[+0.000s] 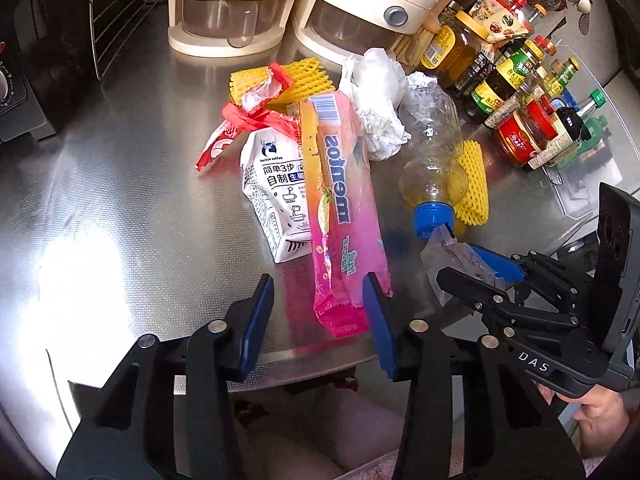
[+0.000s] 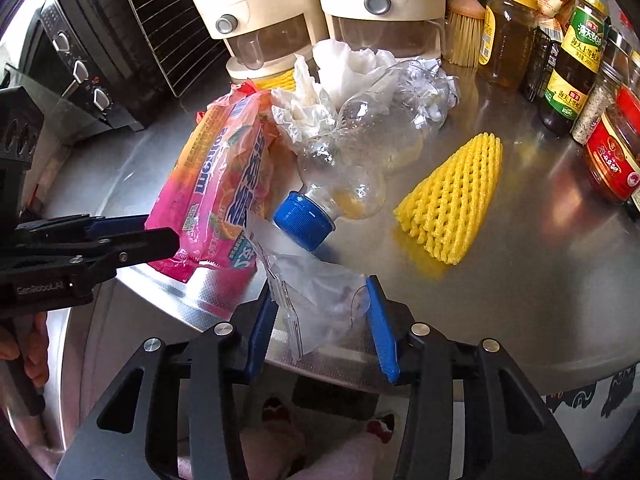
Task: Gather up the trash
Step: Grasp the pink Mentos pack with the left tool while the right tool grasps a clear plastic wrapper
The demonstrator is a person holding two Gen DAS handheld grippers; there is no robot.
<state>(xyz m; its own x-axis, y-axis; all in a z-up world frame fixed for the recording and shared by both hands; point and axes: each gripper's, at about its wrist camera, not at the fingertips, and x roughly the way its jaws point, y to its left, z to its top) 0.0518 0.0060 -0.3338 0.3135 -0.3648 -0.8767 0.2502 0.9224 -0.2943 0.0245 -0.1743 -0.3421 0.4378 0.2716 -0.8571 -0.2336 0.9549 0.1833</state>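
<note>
A heap of trash lies on the steel counter. My left gripper straddles the near end of a pink Mentos wrapper; the right pad touches its edge, the left pad stands apart, so it is open. My right gripper has a crumpled clear plastic bag between its pads, touching both. Just beyond the bag lies a crushed clear bottle with a blue cap. A white milk carton, red wrapper, white tissue and yellow foam nets also lie there.
Two cream appliances stand at the back. A black toaster oven is at the left. Sauce bottles and jars crowd the right side. The counter's front edge runs under both grippers, with the person's slippered feet below.
</note>
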